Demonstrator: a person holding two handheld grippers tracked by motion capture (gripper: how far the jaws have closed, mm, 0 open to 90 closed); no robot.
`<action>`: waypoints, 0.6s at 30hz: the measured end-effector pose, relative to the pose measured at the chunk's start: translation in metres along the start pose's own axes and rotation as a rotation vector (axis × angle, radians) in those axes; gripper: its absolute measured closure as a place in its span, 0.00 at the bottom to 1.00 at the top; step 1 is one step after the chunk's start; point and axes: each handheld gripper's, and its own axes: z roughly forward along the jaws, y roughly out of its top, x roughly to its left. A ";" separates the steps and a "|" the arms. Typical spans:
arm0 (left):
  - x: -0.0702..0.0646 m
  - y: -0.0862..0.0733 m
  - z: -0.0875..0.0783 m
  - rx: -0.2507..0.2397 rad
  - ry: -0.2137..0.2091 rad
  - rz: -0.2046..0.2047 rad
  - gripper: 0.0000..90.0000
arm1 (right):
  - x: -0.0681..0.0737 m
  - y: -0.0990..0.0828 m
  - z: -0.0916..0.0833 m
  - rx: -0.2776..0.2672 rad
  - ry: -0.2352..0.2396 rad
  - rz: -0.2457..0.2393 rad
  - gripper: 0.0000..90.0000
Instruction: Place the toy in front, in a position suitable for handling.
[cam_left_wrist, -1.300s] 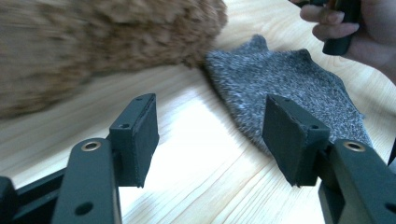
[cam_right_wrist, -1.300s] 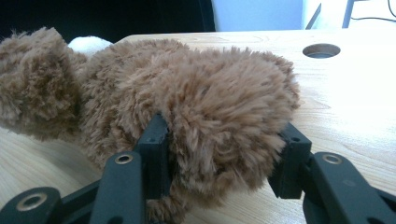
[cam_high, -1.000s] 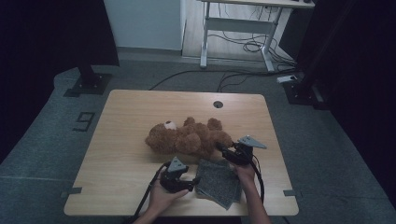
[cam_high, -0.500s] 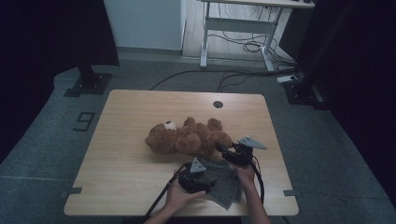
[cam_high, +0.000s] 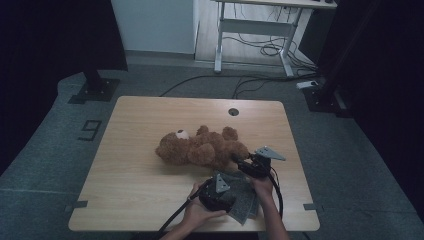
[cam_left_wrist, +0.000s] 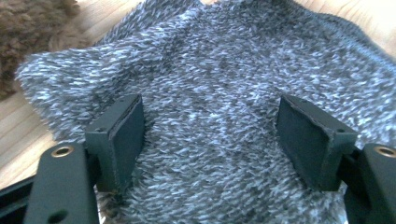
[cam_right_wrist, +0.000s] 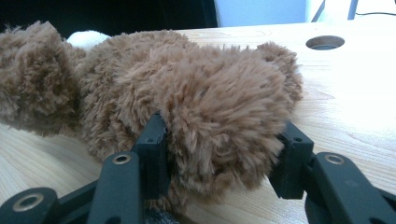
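A brown teddy bear lies on its side in the middle of the wooden table. My right gripper is shut on one plush leg of the bear, and the fur bulges between its jaws. A grey knitted garment lies near the table's front edge. My left gripper hovers right over it. Its jaws have just been opening and stand wide apart, with the knit under and between them but not pinched.
A round cable hole sits at the table's back edge. Behind the table stand a white desk frame, floor cables and a black stand base. The person's hands come in at the front edge.
My left gripper has moved right, from the bare wood beside the knit to over it, and its jaws have widened. The right gripper and the bear have kept still.
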 end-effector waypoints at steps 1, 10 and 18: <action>0.001 0.000 -0.001 0.004 0.001 0.003 0.32 | 0.000 0.000 0.000 0.001 0.000 -0.001 0.54; 0.016 -0.008 -0.010 -0.034 -0.017 -0.035 0.76 | 0.000 -0.001 -0.001 0.003 0.001 -0.003 0.54; 0.034 -0.018 -0.032 -0.091 -0.107 -0.111 0.86 | -0.002 -0.001 -0.002 0.005 0.004 -0.009 0.54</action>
